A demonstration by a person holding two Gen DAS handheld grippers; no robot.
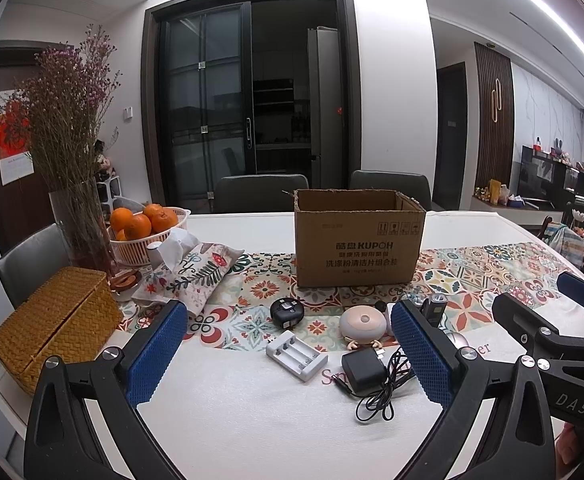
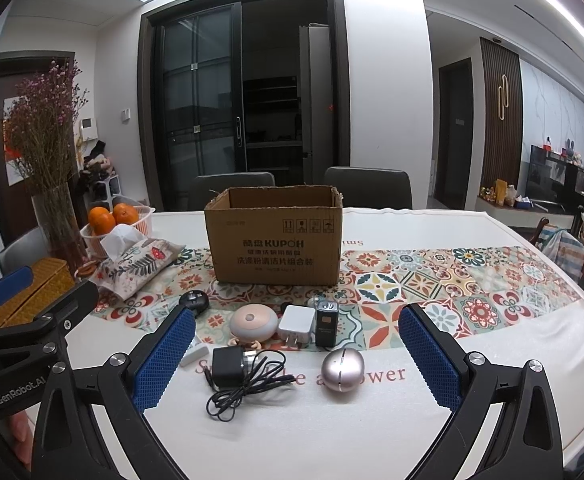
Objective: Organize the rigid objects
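Note:
An open cardboard box point(image 1: 358, 238) point(image 2: 276, 240) stands on the patterned runner. In front of it lie a black round gadget point(image 1: 287, 312) point(image 2: 194, 301), a white battery charger point(image 1: 297, 354), a pink round device point(image 1: 363, 325) point(image 2: 253, 322), a black power adapter with cord point(image 1: 364, 370) point(image 2: 228, 368), a white plug point(image 2: 295, 322), a dark small box point(image 2: 326, 325) and a silver egg-shaped object point(image 2: 342, 369). My left gripper point(image 1: 292, 350) is open and empty above the near table. My right gripper point(image 2: 298, 356) is open and empty beside it.
A wicker box point(image 1: 54, 322), a vase of dried flowers point(image 1: 80, 224), a basket of oranges point(image 1: 148, 236) and a fabric tissue pouch point(image 1: 190, 270) stand at the left. Two chairs point(image 1: 262, 192) stand behind the table.

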